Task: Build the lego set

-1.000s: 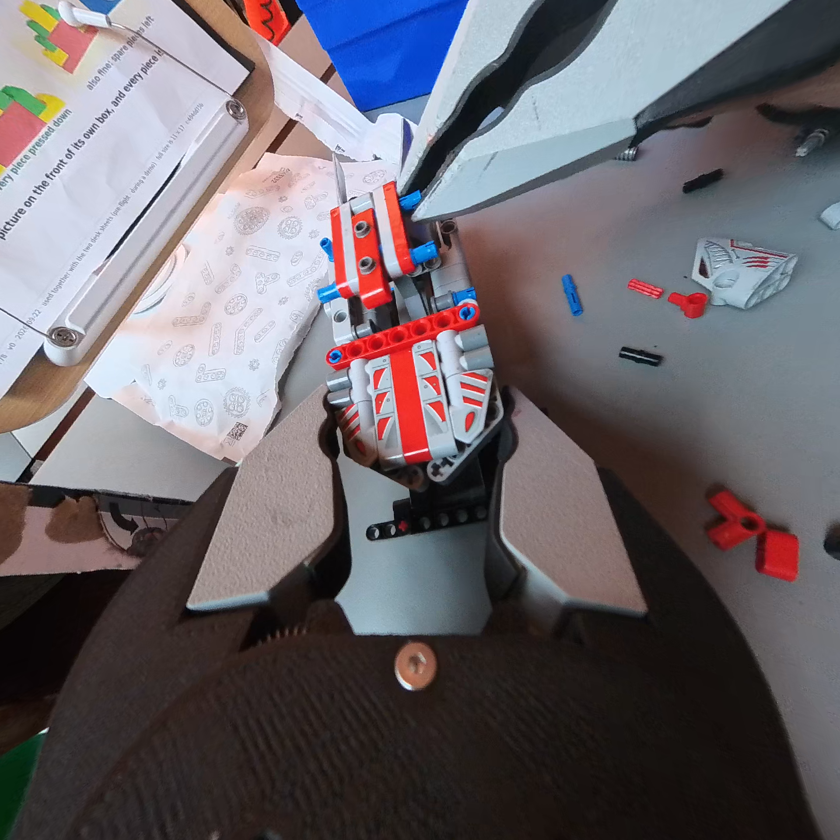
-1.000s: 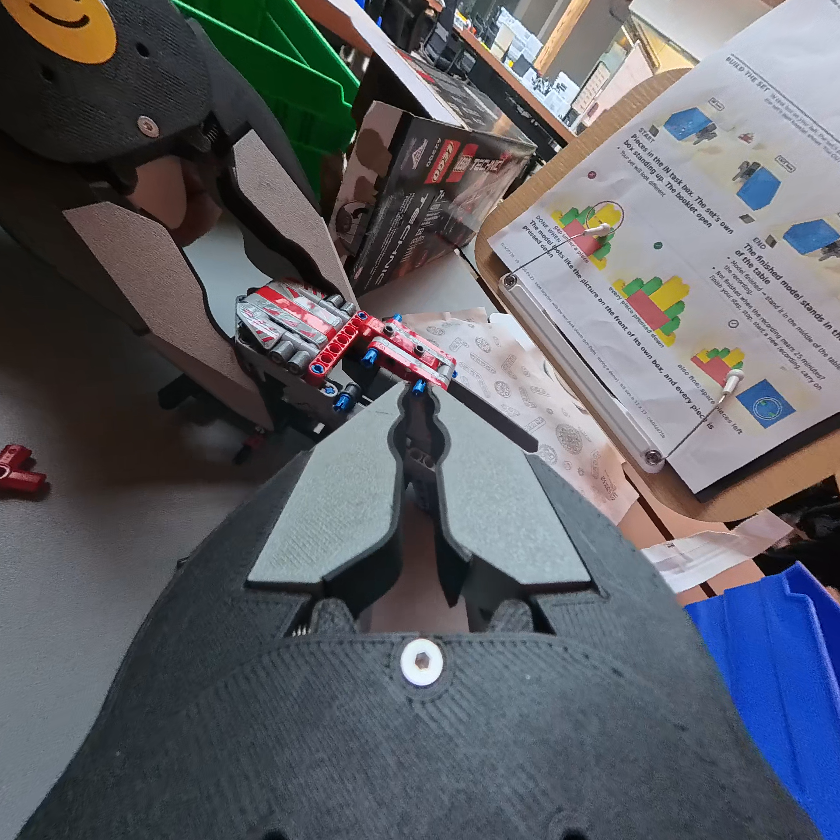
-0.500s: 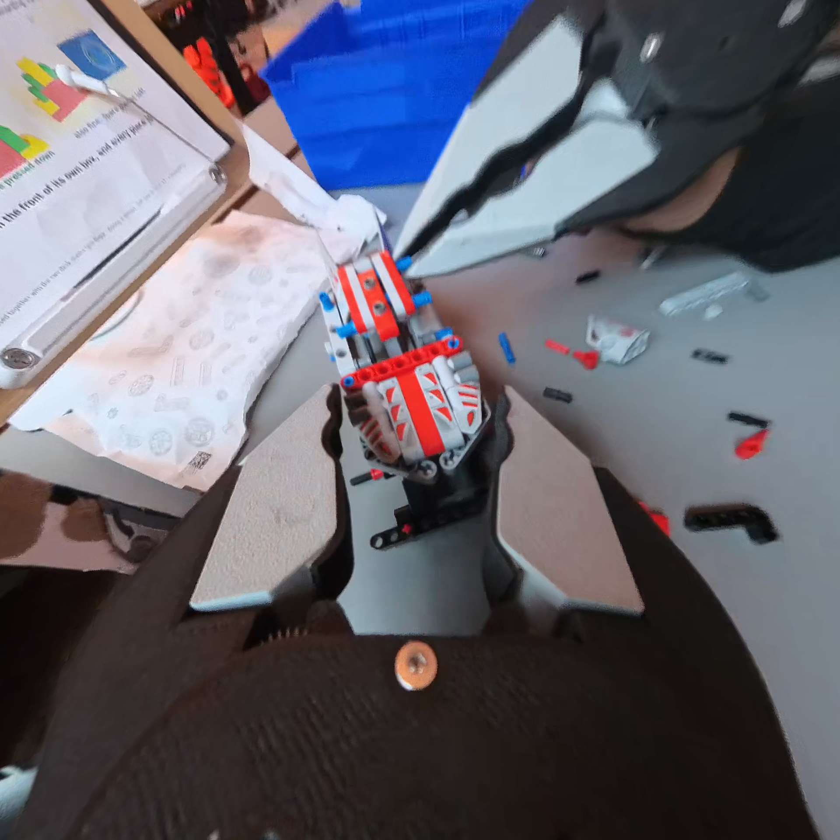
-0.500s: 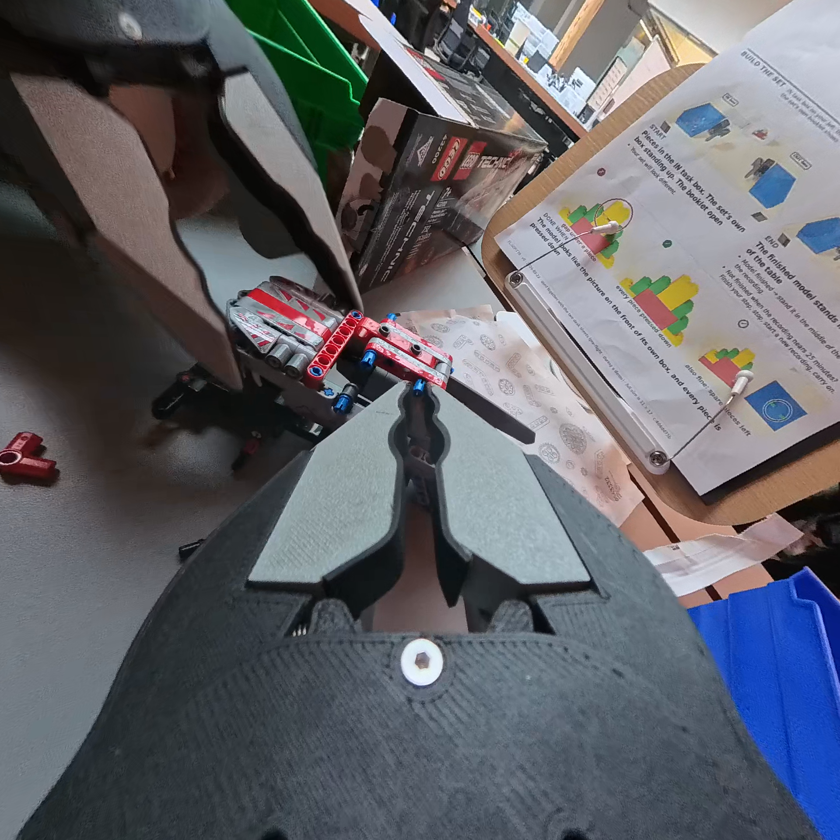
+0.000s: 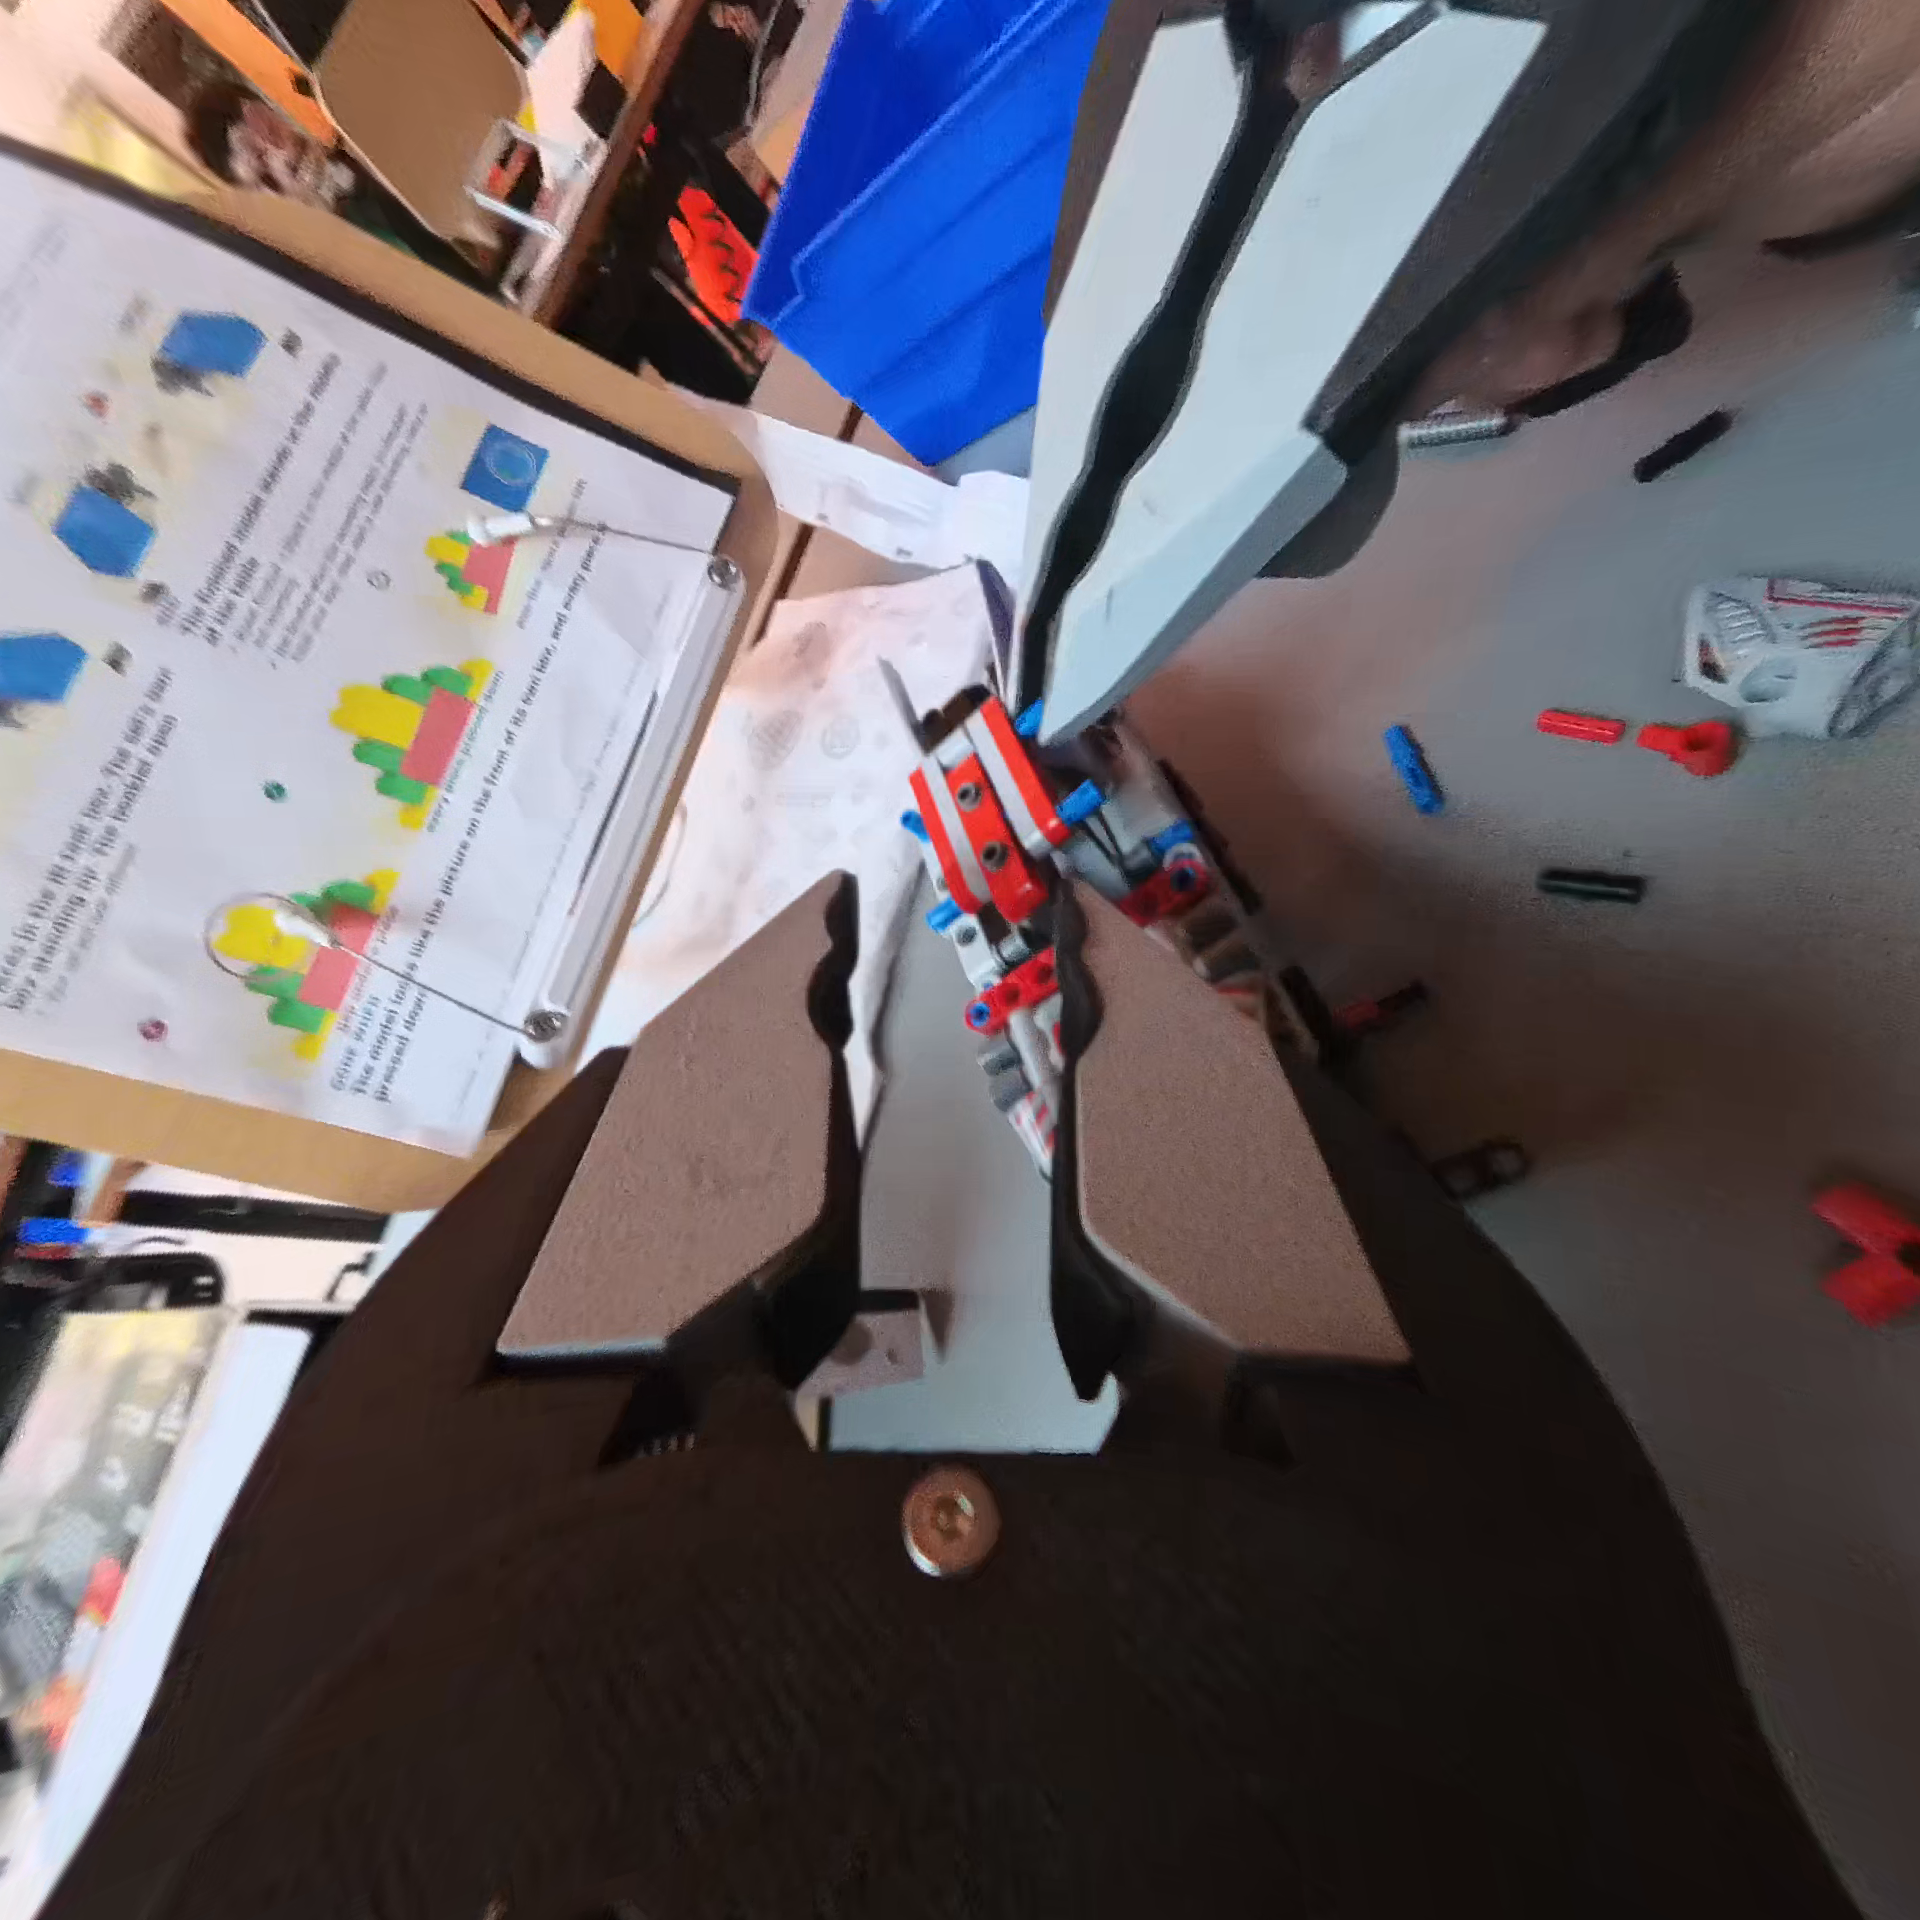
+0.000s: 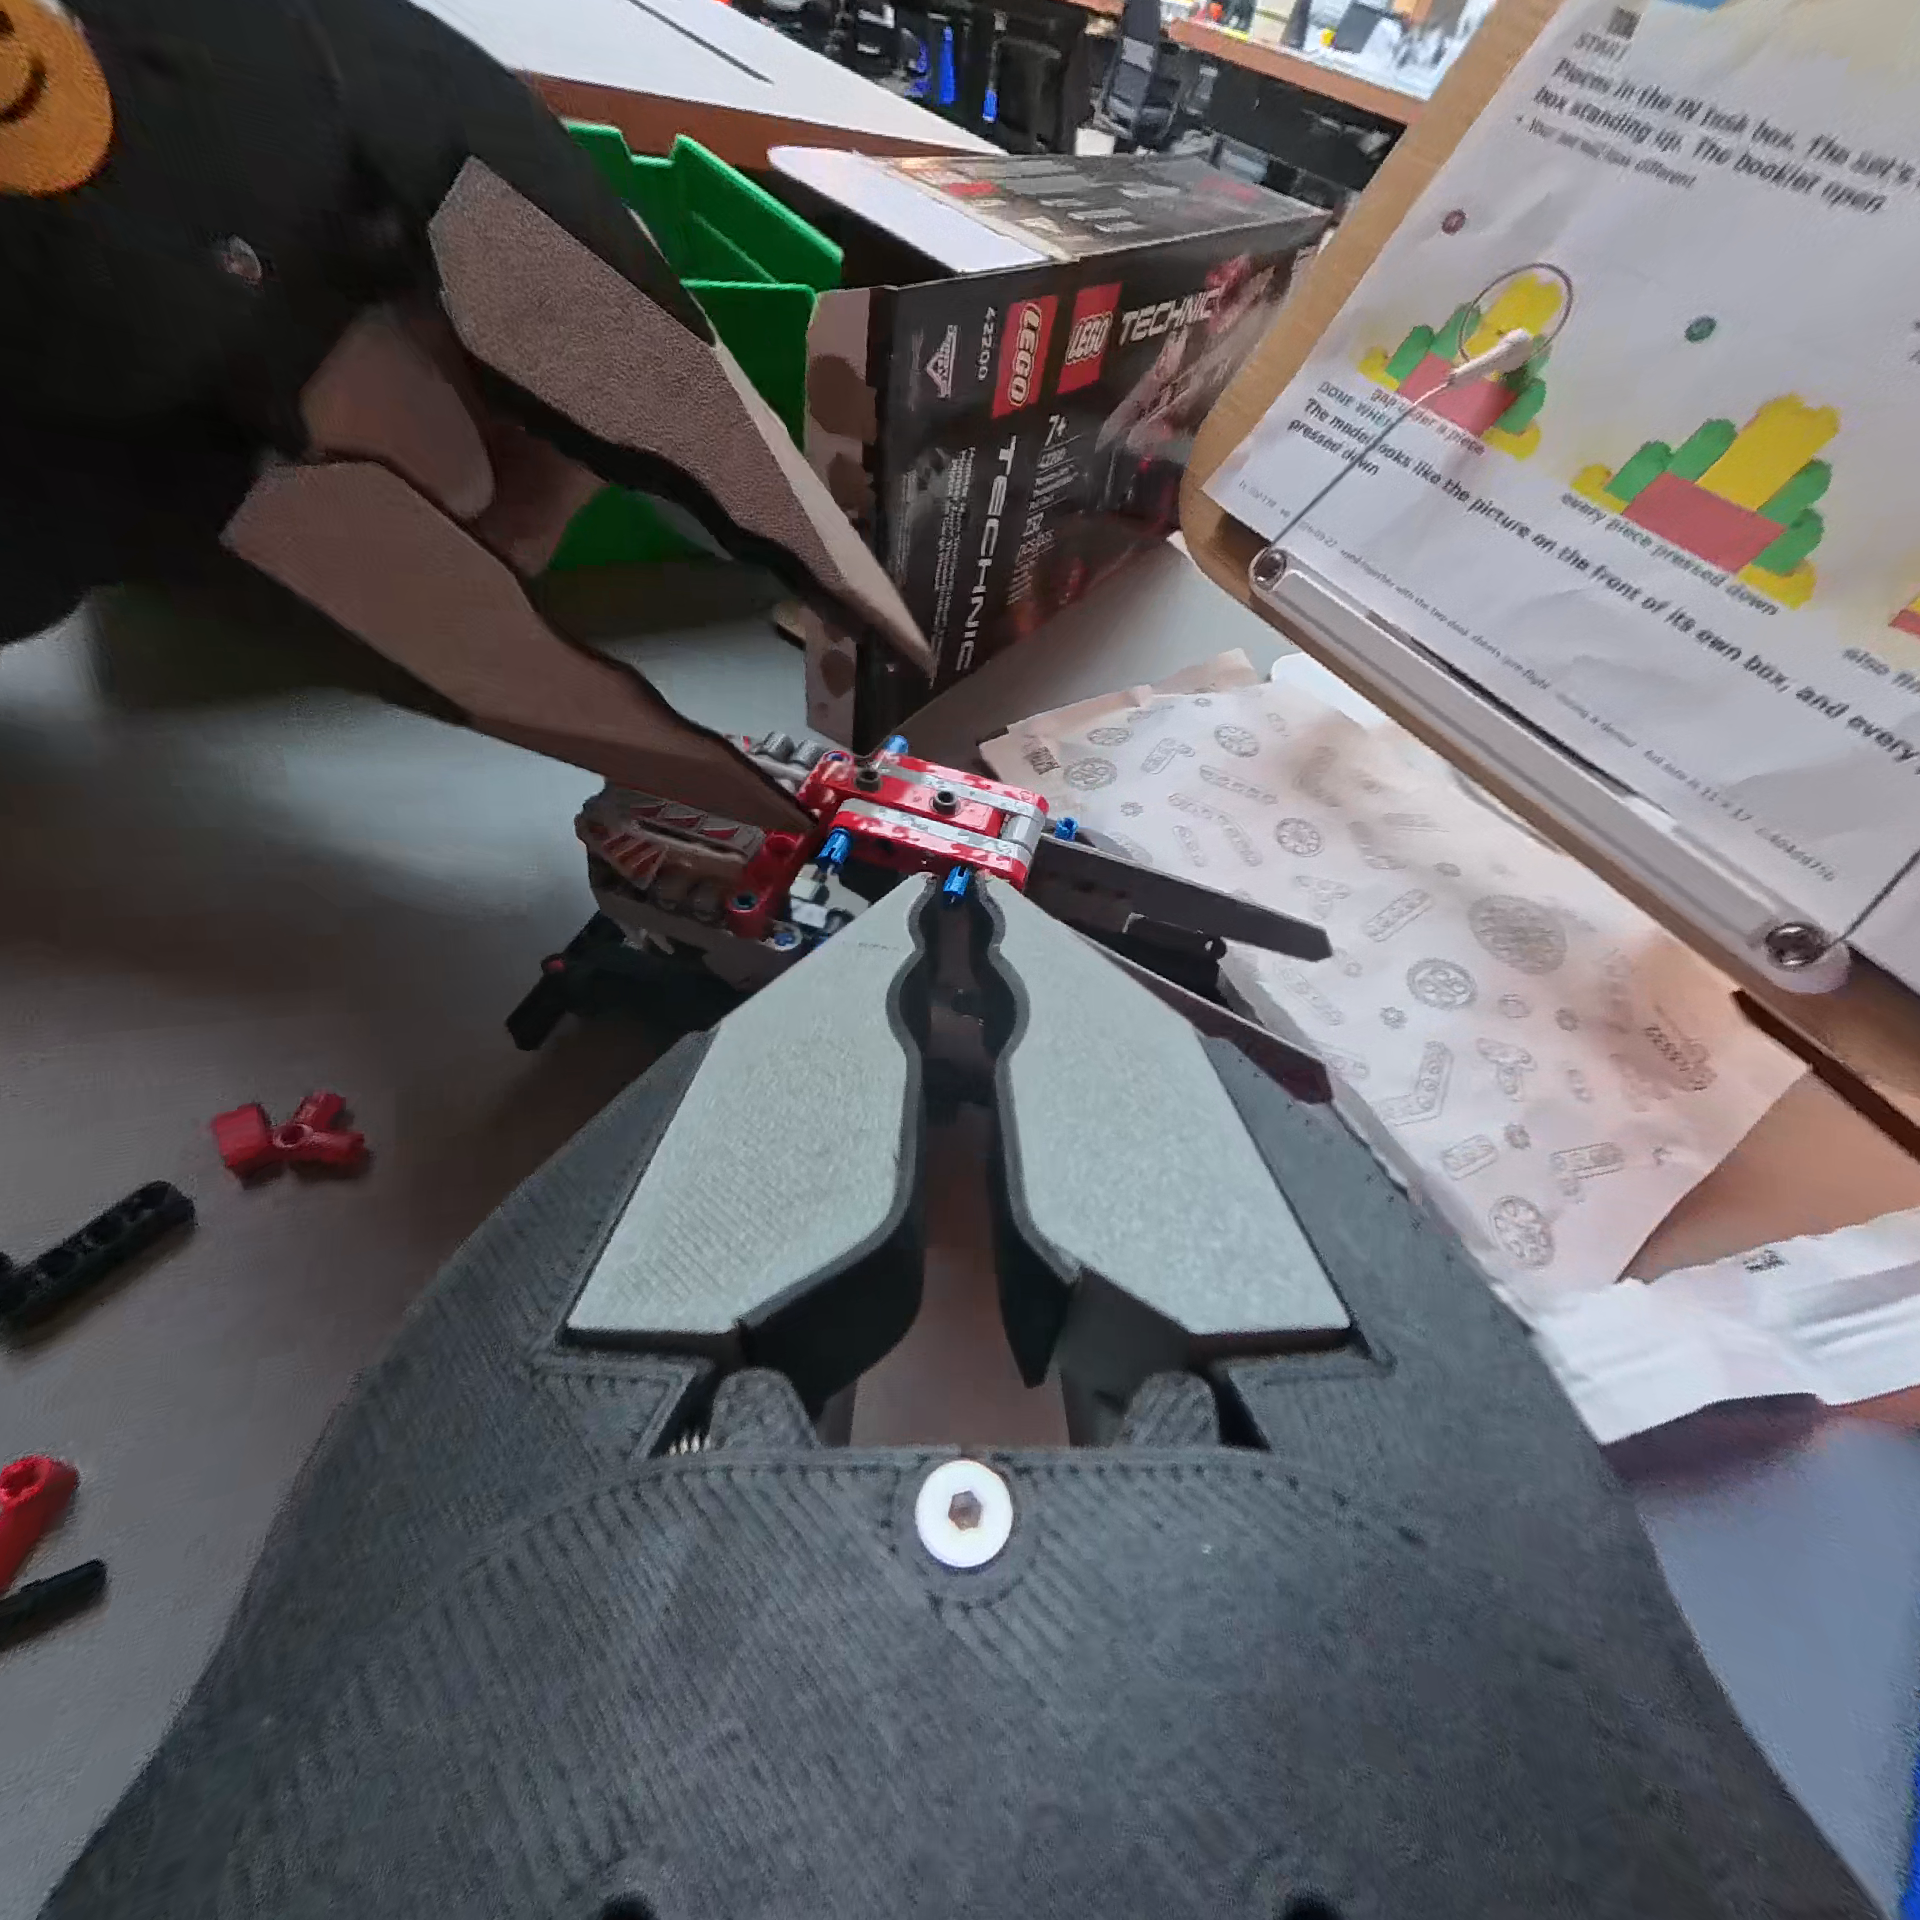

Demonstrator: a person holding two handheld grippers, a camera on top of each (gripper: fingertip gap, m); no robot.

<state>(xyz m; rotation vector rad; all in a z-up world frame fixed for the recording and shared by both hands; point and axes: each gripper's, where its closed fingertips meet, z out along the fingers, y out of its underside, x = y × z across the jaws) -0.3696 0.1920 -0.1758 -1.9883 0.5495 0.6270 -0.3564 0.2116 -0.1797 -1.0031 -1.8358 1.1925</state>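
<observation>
The red, grey and black lego model stands on the grey table, next to the printed paper bag. My left gripper is open. Its right finger lies over the model's front, and only a strip of the model shows between the jaws. In the right wrist view the left gripper comes in from the left, with its lower fingertip on the model. My right gripper is shut on a dark part of the model's side, by a blue pin. It also shows in the left wrist view.
Loose parts lie on the table: red connectors, a blue pin, a black pin, a white printed panel, a black beam. The set box, green bin, blue bin, instruction stand and paper bag ring the model. Only a small space, under 4 cm, lies between the two pairs of fingers.
My left gripper has rolled and shifted left. It no longer straddles the model's front, and one finger now rests on it. The right gripper stays shut at the model's side.
</observation>
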